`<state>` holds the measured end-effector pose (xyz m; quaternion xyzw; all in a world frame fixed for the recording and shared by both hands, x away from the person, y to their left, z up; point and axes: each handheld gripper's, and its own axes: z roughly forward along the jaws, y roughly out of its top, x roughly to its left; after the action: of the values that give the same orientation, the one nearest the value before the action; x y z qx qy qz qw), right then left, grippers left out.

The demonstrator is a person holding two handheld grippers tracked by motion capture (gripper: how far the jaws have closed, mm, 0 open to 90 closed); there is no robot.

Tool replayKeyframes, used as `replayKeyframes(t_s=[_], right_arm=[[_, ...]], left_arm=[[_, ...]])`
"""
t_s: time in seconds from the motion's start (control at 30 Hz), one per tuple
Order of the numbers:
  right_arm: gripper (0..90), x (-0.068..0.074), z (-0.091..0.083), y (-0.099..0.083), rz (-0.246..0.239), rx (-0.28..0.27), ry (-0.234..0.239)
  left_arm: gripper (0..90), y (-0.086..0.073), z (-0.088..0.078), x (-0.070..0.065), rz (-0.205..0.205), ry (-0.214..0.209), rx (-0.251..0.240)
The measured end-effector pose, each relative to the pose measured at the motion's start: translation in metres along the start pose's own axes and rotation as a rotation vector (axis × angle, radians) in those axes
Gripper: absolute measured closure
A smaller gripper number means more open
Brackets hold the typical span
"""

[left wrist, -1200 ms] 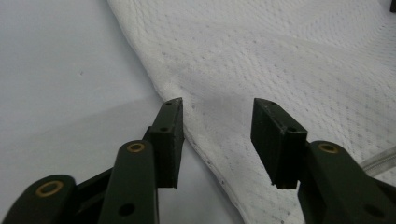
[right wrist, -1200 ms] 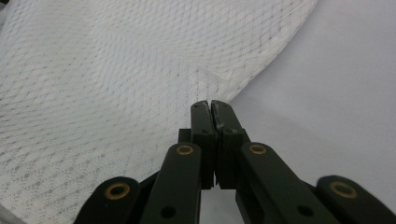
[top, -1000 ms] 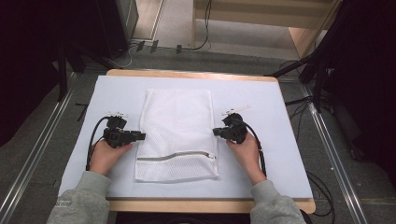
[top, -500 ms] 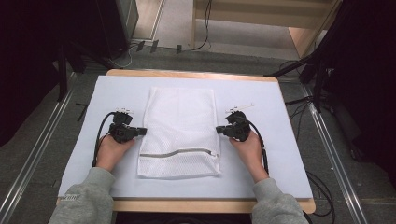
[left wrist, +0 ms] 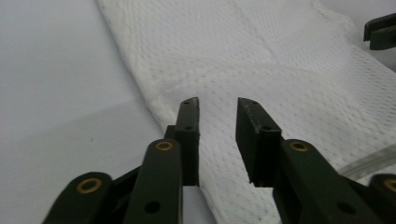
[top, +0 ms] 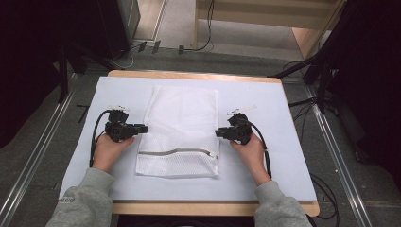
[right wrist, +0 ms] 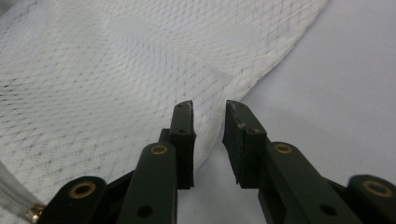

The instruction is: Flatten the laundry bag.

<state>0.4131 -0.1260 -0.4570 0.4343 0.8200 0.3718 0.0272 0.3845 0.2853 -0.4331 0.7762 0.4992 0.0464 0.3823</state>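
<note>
white mesh bag (top: 181,127), black claws, grey sleeves (top: 85,198)

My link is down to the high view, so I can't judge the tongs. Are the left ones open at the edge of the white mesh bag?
Observer: Yes. In the left gripper view the left tongs stand open, with the edge of the mesh bag in the gap.
Operator: And the right ones?
Observer: The right tongs are open too, poised at the bag's other edge.
Operator: Where is the zip pull?
Observer: The right gripper view shows a small metal zip pull at its bottom left corner, at the end of the zip on that side.
</note>
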Motion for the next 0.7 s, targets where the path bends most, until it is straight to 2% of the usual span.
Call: replayKeyframes(t_s=[0.33, 0.6, 0.7], right_arm=[[70.7, 0.015, -0.017, -0.013, -0.029, -0.03, 0.026], [68.3, 0.02, -0.025, -0.02, -0.032, -0.045, 0.036], [66.9, 0.021, -0.028, -0.023, -0.034, -0.059, 0.037]], left_arm=[[52.0, 0.0, -0.006, -0.02, 0.062, -0.029, -0.008], [44.3, -0.001, -0.004, -0.031, 0.091, -0.046, 0.0], [43.0, -0.001, -0.005, -0.034, 0.087, -0.056, -0.001]])
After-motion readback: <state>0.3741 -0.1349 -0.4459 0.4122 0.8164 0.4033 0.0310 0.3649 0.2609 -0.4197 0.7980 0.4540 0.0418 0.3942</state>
